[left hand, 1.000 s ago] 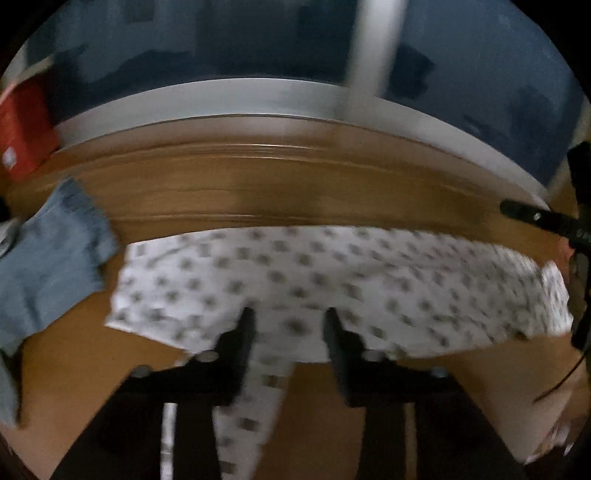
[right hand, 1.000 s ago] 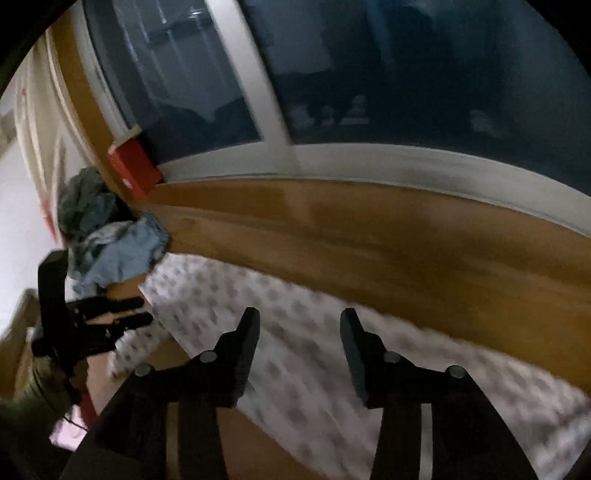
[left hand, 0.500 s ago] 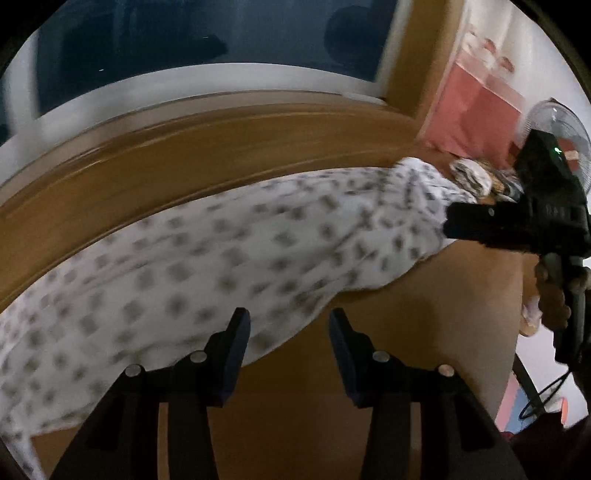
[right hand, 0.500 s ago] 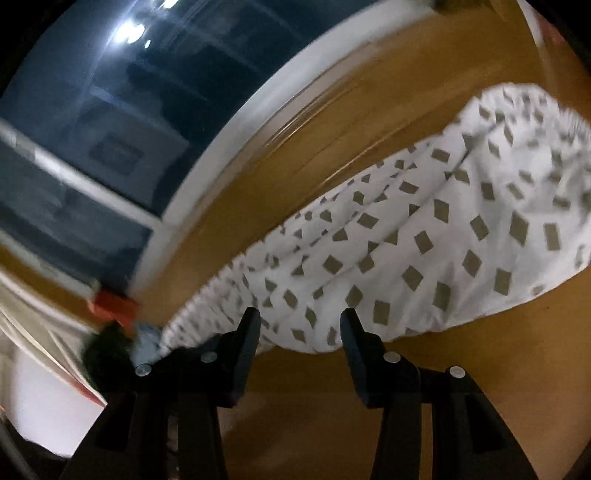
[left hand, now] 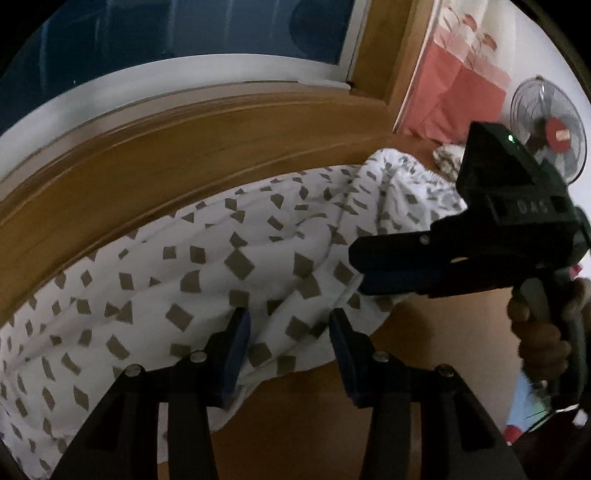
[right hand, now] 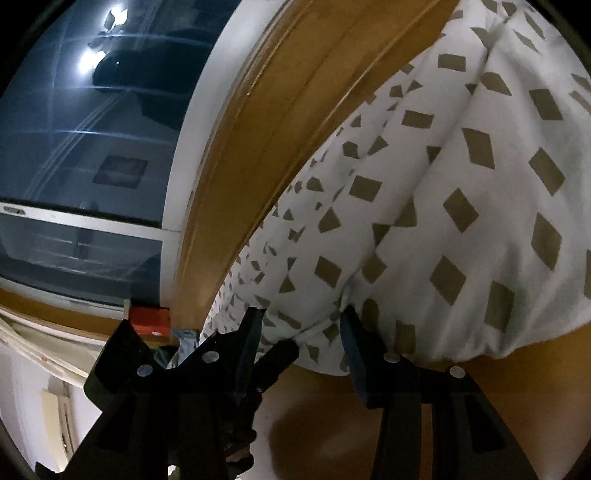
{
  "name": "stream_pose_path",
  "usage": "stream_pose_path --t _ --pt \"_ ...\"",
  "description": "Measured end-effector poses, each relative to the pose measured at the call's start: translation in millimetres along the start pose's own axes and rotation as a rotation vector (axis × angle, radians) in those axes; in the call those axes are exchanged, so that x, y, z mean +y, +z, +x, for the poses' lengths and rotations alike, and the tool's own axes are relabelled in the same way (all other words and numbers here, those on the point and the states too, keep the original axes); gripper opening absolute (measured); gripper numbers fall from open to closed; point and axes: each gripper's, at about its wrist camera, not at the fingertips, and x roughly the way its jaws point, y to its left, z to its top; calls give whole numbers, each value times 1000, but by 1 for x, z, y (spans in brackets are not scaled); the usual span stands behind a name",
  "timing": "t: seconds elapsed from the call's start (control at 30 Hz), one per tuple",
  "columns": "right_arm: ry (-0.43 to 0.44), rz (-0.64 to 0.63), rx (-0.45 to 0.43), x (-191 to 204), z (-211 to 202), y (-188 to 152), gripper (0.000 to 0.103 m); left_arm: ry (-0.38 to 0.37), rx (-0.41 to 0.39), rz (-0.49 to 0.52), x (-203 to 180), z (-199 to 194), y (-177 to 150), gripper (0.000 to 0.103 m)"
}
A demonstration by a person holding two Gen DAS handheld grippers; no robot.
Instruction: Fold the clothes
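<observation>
White garment with grey diamond print (left hand: 229, 266) lies bunched on the wooden bench (left hand: 184, 162), long axis parallel to the back edge under the window (left hand: 166, 33); elastic gathered end points at the fan (left hand: 546, 125) side. Left gripper (left hand: 290, 332): jaws wide apart, straddling the near hem, gripping nothing. Right gripper (right hand: 301, 332): also wide apart at the hem, holding nothing. A hand (left hand: 543, 332) holds the right gripper's handle.

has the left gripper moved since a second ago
Yes. The left gripper has swung right along the patterned garment: the blue clothes and red box have left its view, and the fan and right gripper now show.
</observation>
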Motion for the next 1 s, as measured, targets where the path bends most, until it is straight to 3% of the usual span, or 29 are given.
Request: stream_pose_path --t 0.1,0.47,0.7,0.8,1.0 --pt "11 18 10 -4 2 3 46 -27 -6 -12 3 -1 5 3" --pt "59 62 -12 -11 -21 -4 46 -104 -153 -116 28 -57 33 3" --pt "14 35 -80 -5 -35 4 48 -86 -85 -89 18 -42 28 3" --pt "0 81 -99 -16 -36 12 48 -94 -55 -94 15 -33 24 9" --pt "-4 148 -123 -39 -37 24 48 -79 -6 -60 8 -18 17 10"
